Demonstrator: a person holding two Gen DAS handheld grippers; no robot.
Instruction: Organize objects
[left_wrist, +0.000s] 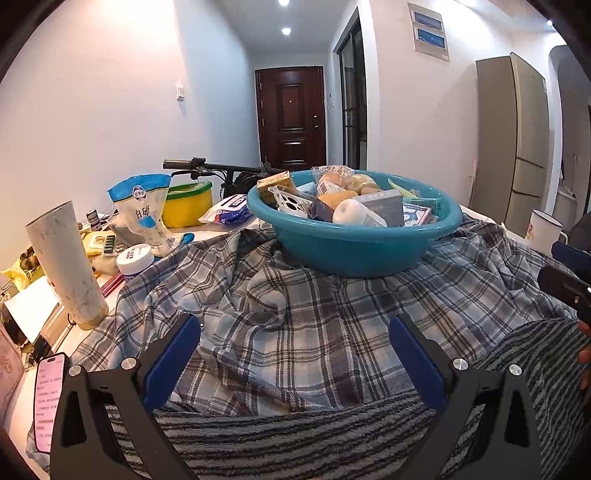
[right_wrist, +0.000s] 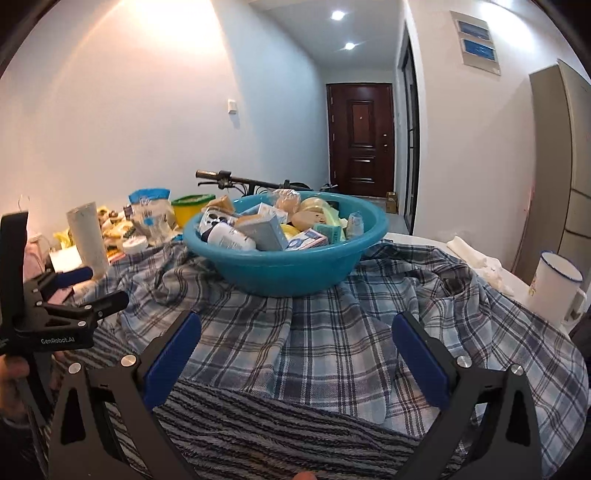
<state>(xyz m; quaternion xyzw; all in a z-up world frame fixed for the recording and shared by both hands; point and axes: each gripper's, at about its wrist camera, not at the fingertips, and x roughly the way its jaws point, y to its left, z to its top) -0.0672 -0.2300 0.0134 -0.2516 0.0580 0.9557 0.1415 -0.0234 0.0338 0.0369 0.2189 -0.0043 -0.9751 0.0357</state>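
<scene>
The right tongs (right_wrist: 295, 354) stand wide open above a plaid cloth (right_wrist: 332, 332) and a striped towel (right_wrist: 258, 424), gripping nothing. Ahead, a teal basin (right_wrist: 288, 266) heaped with packets rests on the plaid cloth. The left tongs (right_wrist: 99, 288) hover at the left edge; a white mug (right_wrist: 554, 288) stands right.

Black-framed left gripper (left_wrist: 294, 354) and right gripper (right_wrist: 296, 350), blue pads, silver screws, "GenRobot.AI" marking
</scene>
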